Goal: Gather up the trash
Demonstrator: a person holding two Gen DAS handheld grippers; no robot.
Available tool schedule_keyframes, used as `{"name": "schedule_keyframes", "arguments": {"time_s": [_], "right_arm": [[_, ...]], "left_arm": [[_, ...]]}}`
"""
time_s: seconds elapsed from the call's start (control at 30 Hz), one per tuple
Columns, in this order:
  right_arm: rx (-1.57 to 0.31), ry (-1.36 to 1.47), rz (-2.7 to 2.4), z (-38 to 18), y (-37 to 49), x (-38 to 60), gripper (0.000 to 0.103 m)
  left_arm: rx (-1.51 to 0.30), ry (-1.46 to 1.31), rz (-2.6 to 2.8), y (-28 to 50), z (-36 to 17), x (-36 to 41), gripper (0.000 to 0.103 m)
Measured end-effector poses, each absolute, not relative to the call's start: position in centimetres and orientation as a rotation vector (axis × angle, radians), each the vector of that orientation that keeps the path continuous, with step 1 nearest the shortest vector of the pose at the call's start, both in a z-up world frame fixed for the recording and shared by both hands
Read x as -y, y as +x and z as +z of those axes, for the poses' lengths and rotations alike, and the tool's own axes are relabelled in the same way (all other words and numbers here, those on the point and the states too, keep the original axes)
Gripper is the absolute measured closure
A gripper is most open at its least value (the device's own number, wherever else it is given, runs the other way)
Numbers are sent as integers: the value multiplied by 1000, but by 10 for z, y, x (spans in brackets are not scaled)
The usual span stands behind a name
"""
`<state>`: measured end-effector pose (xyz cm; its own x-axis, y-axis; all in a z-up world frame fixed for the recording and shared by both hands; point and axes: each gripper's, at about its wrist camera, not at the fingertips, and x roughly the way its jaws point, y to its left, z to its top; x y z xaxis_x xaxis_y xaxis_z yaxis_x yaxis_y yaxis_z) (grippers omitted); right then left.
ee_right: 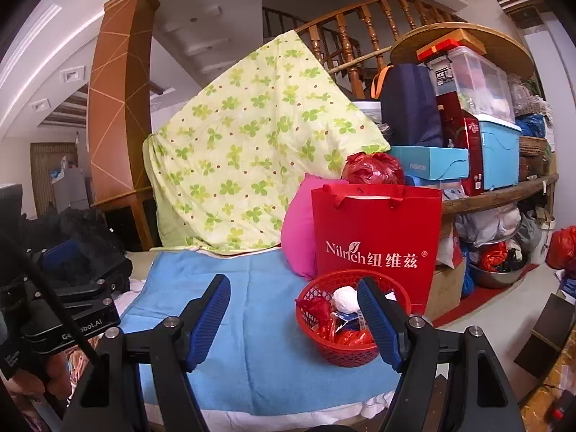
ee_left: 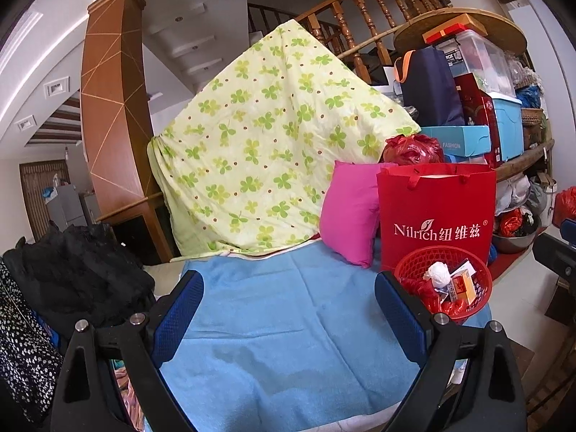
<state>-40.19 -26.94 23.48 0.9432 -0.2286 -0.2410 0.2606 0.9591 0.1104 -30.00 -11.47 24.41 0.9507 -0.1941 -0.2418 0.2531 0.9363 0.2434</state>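
Blue cloth point(ee_right: 259, 327) across the lower centre: towelling, matt, slightly nappy. Red basket point(ee_right: 351, 354) at lower right: plastic lattice, mildly glossy. Inside it, a crumpled white paper ball point(ee_right: 343, 298) and crinkled glossy red plastic film point(ee_right: 318, 311). Red bag point(ee_right: 378, 237) behind: smooth paper, matt with a faint sheen. Pink cushion point(ee_right: 298, 230): smooth woven cloth. Clover-print sheet point(ee_right: 244, 144), centre: thin, creased cotton-like cloth. Stair railing point(ee_right: 360, 36), top: varnished, glossy wood. Finger pads point(ee_right: 212, 320): blue, dimpled, rubbery.

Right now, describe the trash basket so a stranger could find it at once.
Start at the blue towel spread over the surface. At its right edge stands a tall red paper bag with white lettering; directly in front sits the red basket. It is low, round, open-lattice plastic, holding a white crumpled wad and red wrappers.
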Motion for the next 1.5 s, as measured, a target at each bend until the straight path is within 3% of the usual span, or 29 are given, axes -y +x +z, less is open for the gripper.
{"name": "schedule_keyframes", "arguments": {"time_s": [1.5], "right_arm": [[-211, 178, -291, 231, -416, 283, 27]], "left_arm": [[-205, 309, -248, -317, 247, 132, 7]]}}
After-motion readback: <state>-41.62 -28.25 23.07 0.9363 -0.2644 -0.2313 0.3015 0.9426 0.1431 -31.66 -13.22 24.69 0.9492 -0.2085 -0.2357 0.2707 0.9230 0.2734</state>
